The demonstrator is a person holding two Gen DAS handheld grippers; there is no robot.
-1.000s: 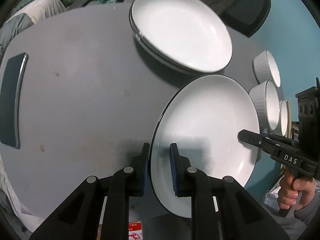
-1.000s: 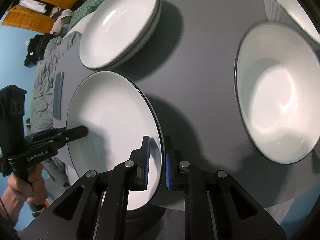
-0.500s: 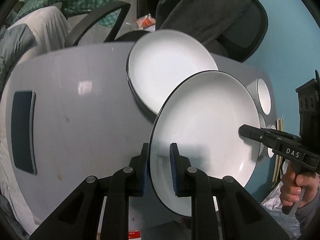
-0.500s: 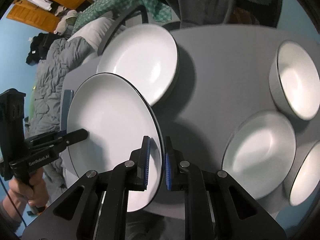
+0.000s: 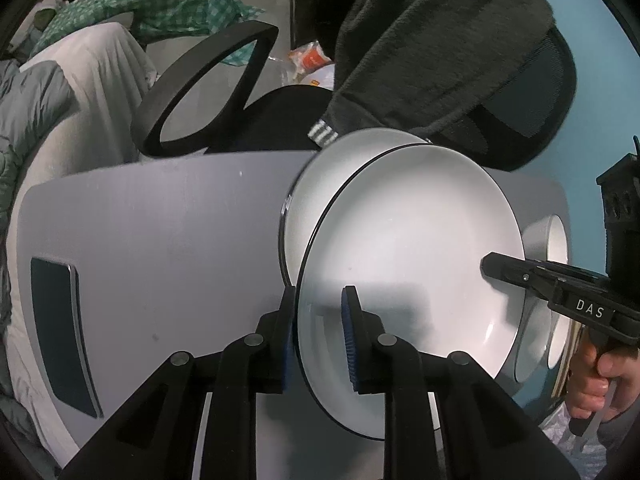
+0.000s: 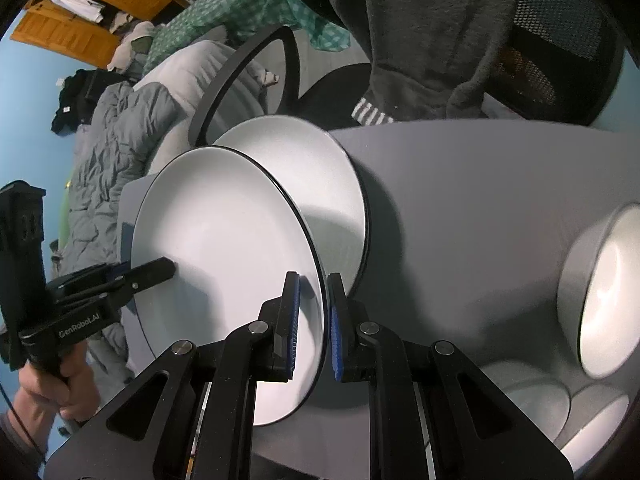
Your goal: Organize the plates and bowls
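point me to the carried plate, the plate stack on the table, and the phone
carried plate (image 5: 408, 248), left wrist view, centre of its white face
plate stack (image 6: 320, 168), right wrist view, top plate's bare face
phone (image 5: 60, 336), left wrist view, middle of dark screen

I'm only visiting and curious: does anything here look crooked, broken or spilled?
Nothing is broken or spilled. The only unusual sight is the white round plate with a thin black rim, held in the air by the left gripper and right gripper on opposite edges, above the stack of matching white plates on the grey table.
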